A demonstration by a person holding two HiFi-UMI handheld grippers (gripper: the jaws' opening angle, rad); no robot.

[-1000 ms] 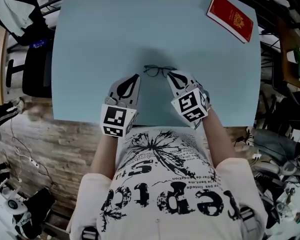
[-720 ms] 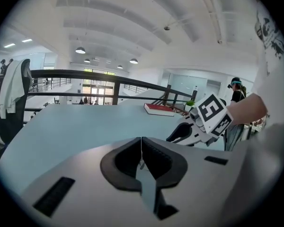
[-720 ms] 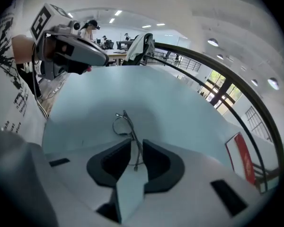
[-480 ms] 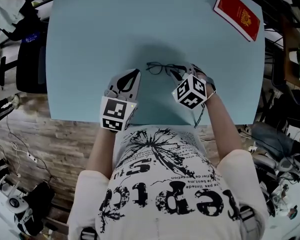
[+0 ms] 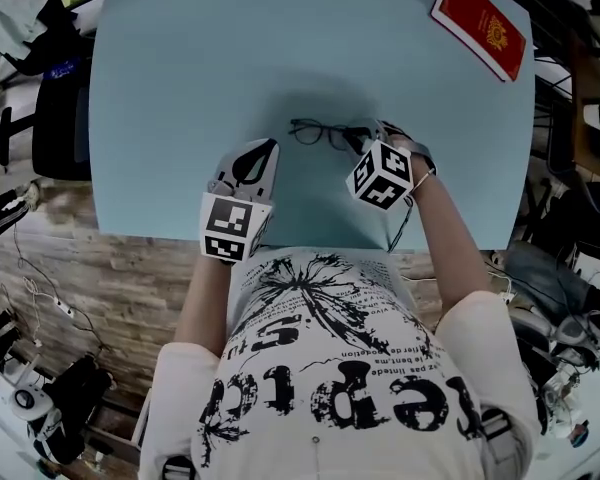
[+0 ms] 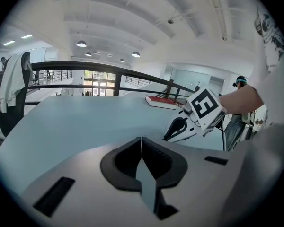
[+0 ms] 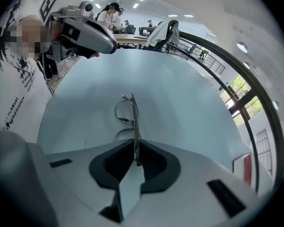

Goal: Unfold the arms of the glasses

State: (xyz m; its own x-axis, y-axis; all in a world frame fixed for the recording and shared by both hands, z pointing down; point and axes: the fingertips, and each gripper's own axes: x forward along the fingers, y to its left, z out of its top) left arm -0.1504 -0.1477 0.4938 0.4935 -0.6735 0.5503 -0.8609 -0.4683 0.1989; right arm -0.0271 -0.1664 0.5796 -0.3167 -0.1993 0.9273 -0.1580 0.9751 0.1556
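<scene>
Head view: nearest the person, the left gripper [image 5: 269, 148] sits low over the blue table [image 5: 180, 68], at about 8 o'clock of the glasses [image 5: 315, 133], close beside them but apart. Its jaws are pressed together with nothing between them. The right gripper [image 5: 360, 141] has rolled over in the past second and dropped onto the glasses' end at 3 o'clock. Its jaws have just been closing, and the right gripper view shows them pinched on a thin bar of the frame. Whether that bar is a temple arm or the rim cannot be determined. The glasses lie on the table at 12 o'clock from the person, arms apparently not yet swung out. Assessment: a hold is now established, so unfolding can begin once the frame is braced. A red booklet [image 5: 483, 26] lies well apart at 1 o'clock.
</scene>
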